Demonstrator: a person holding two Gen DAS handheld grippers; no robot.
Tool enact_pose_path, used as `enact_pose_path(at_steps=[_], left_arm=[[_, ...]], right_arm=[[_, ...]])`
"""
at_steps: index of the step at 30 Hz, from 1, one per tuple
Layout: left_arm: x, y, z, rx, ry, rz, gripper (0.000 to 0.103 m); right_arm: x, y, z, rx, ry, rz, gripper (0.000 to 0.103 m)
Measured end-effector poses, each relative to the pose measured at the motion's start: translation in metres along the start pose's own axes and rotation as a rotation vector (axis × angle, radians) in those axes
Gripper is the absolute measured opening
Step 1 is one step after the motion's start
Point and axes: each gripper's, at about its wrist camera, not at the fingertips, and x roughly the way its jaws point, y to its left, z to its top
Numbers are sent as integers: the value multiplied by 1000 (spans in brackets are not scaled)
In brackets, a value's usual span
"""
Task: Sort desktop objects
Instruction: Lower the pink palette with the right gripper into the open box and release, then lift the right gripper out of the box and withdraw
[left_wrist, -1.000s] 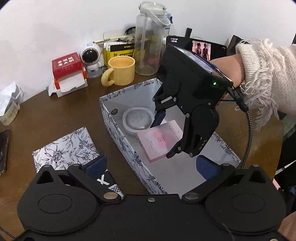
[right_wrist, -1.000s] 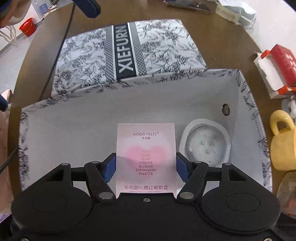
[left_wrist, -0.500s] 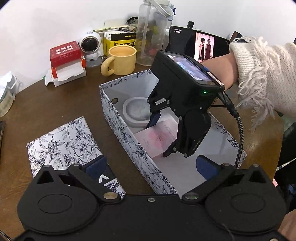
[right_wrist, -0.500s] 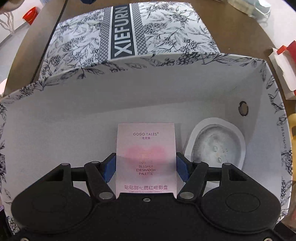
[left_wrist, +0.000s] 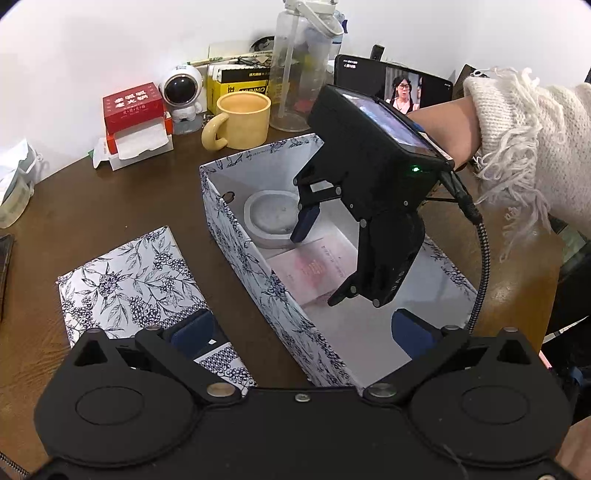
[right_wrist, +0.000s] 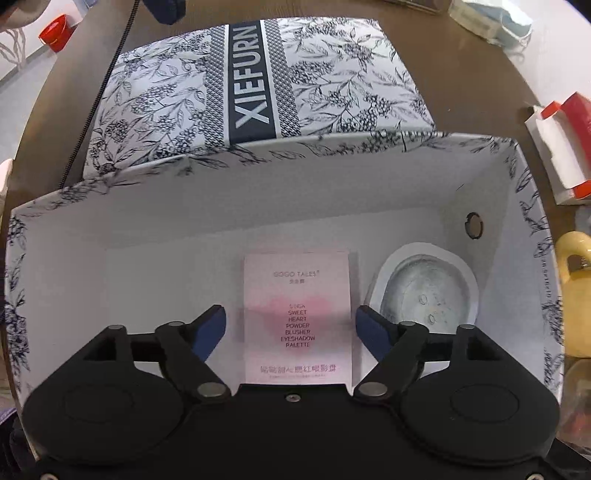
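1. Nearest me, my left gripper (left_wrist: 301, 330) hangs empty with its fingers spread wide, one blue pad above the patterned lid (left_wrist: 129, 284) and the other over the box's near end. I read it as parked there so it stays out of the right arm's way.

2. My right gripper (right_wrist: 290, 325) is down inside the patterned box (right_wrist: 258, 192), and its fingers stand apart — a clear gap shows on each side of the pink palette carton (right_wrist: 297, 314), so nothing is clamped.

3. The palette carton lies flat on the box floor, printed face up, between the two open pads and touching neither. It looks set down square to the walls, I judge, so it packs tidily.

4. Just beside it, towards the box's far end, sits the round grey dish (right_wrist: 424, 291), upright and already inside. From the left wrist view the right gripper's blue pad hangs over the dish's rim; I cannot tell whether it touches.

5. Beyond the box wall the lid lies flat on the brown table (left_wrist: 110, 206), off to one side so the opening is free.

6. Farthest back stand a yellow mug (left_wrist: 240, 120), a red tissue box (left_wrist: 135, 122) and a clear bottle (left_wrist: 299, 70) — not yet sorted, by my judgement.
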Motion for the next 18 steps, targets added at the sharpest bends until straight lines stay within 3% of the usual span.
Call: enact_pose_path(at_steps=[1,3,11,18], left_arm=[[-2,-2,-1,2,-4,-2,103],[-7,-6,-2,8,-13,-2,103],[-32,-27,-16,32,-44,8,103],[-60,-46,-31,29,-76,28,103]], right_arm=[[-3,2,0,1,-2,-12,91],[-10,6,-1,5,-11,-41,94],[-49,16,-6,65,-75,-133,102],[-87,38,-15,110,-136,-216,103]])
